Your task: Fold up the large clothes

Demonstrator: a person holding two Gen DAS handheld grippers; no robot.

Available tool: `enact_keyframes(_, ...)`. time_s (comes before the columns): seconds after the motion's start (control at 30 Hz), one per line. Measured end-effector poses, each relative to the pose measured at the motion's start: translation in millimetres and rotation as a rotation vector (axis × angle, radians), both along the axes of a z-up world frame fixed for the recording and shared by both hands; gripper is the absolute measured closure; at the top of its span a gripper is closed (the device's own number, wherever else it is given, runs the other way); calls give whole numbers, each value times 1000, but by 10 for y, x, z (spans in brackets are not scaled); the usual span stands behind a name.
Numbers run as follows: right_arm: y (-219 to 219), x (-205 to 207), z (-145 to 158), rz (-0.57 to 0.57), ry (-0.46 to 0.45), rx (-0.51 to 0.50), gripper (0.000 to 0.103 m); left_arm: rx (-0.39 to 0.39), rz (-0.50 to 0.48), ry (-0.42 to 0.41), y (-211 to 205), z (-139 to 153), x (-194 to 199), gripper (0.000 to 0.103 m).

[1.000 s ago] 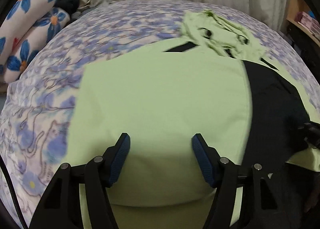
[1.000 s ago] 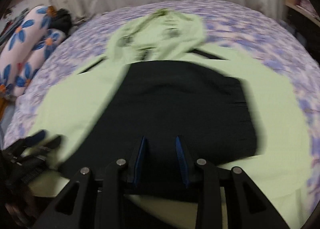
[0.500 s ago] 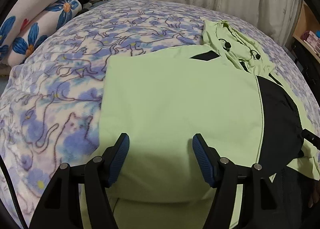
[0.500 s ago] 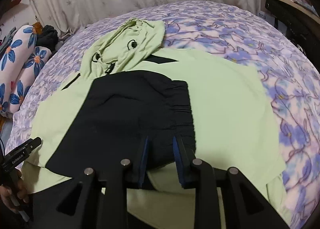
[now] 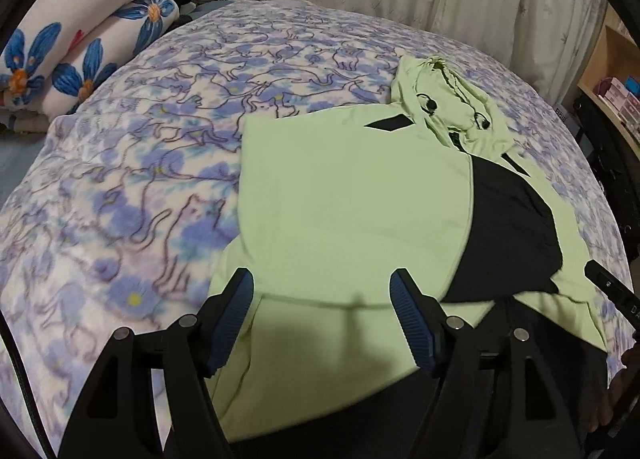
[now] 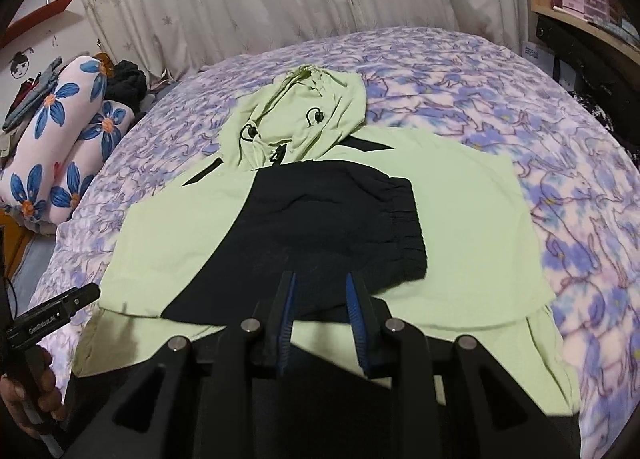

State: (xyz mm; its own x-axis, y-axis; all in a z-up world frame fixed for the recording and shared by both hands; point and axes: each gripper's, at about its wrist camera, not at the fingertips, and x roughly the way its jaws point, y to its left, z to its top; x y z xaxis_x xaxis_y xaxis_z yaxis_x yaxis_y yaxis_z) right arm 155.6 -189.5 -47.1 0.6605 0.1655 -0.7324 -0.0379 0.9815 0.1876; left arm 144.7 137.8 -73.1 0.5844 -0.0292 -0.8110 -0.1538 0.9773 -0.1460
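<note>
Above the hoodie point(image 5: 344, 195), left tool point(image 5: 322, 319) angles down, jaws apart.

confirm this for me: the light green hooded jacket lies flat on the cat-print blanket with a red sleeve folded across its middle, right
Not quite: the sleeve folded across the middle is black, not red, as the right wrist view shows. The light green hooded jacket does lie flat on the cat-print blanket.

A light green hoodie point(image 6: 472, 219) lies mid-frame on the floral bedspread point(image 6: 560, 107) (black sleeve point(image 6: 320, 227) folded across its centre).
</note>
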Motion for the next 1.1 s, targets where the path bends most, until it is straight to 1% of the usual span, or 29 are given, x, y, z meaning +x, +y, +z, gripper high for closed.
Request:
enact_keyframes(0.1, -1, -163, 30, -10, 5, 8, 77, 5, 6, -6, -15, 96, -180, 33)
enact_keyframes(0.2, -2, -314, 53, -17, 5, 9, 77, -7, 16, -11, 6, 169, -365, 33)
enact_keyframes(0.4, -2, -627, 50, -32, 6, -7, 77, -2, 26, -21, 34, 250, -706, 33)
enact_keyframes(0.6, -70, -938, -33, -51, 28, 11, 77, 8, 25, -20, 59, 274, -1052, 33)
enact_keyframes(0.9, -171, -1480, -91, -53, 43, 18, 77, 44, -1, 4, 109, 193, -1606, 32)
enact_keyframes(0.93, -199, -1550, -85, -51, 43, 19, 75, 47, 0, 6, 127, 181, -1668, 31)
enact_keyframes(0.97, -228, -1607, -83, -51, 41, 23, 68, 49, 2, 8, 161, 164, -1739, 28)
enact_keyframes(1.0, -254, -1659, -76, -54, 37, 25, 63, 46, 3, 10, 190, 147, -1790, 27)
enact_keyframes(1.03, -294, -1732, -63, -57, 29, 25, 54, 38, 4, 13, 237, 120, -1862, 27)
enact_keyframes(1.07, -322, -1781, -45, -59, 21, 21, 50, 29, 6, 17, 285, 87, -1925, 27)
enact_keyframes(1.1, -353, -1831, -31, -61, 14, 12, 50, 21, 9, 22, 319, 57, -1968, 27)
